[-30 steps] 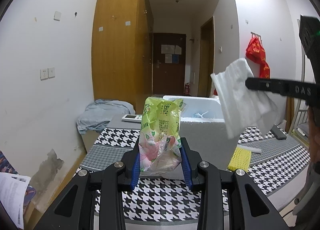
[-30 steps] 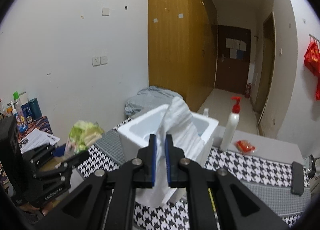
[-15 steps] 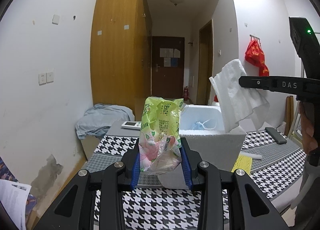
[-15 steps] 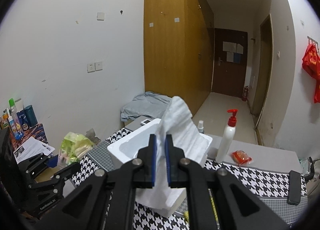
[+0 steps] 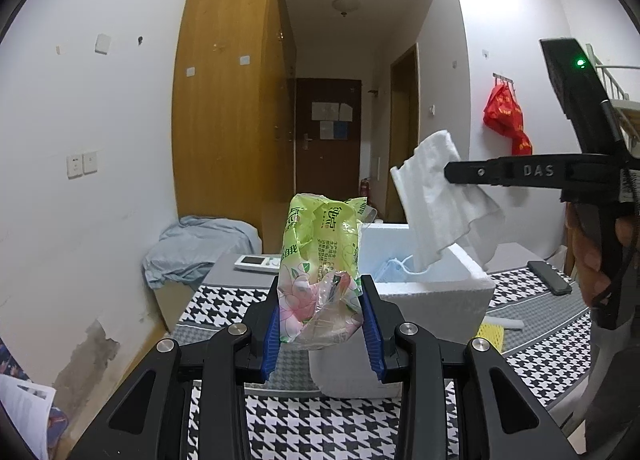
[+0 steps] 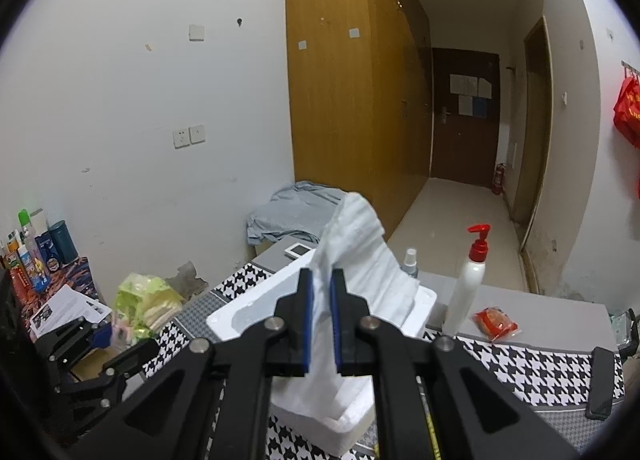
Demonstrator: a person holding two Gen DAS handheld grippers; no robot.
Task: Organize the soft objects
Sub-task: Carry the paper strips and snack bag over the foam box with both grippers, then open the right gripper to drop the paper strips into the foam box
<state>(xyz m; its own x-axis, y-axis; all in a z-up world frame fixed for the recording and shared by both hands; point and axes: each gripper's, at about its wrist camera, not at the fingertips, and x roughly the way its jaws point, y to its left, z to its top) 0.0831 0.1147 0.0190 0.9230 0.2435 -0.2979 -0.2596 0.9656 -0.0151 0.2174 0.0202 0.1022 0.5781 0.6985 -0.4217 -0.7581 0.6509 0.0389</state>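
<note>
My left gripper (image 5: 322, 320) is shut on a green and pink plastic tissue pack (image 5: 320, 256), held upright in front of a white foam box (image 5: 436, 300). My right gripper (image 6: 320, 320) is shut on a white cloth (image 6: 356, 260) that hangs over the foam box (image 6: 248, 312). The right gripper (image 5: 448, 172) and its cloth (image 5: 436, 212) also show in the left wrist view, above the box's right rim. A blue face mask (image 5: 394, 270) lies inside the box. The left gripper with the pack (image 6: 140, 304) shows at the lower left of the right wrist view.
The box stands on a houndstooth cloth (image 5: 320, 428). On it lie a yellow mesh piece (image 5: 490, 334), a black remote (image 5: 550, 278) and a white remote (image 5: 258, 262). A pump bottle (image 6: 468, 284), a spray bottle (image 6: 410, 262) and a red packet (image 6: 496, 322) stand behind the box.
The right gripper with the white cloth has moved left and a little back, over the foam box. The left gripper has come closer to the box, still holding the pack.
</note>
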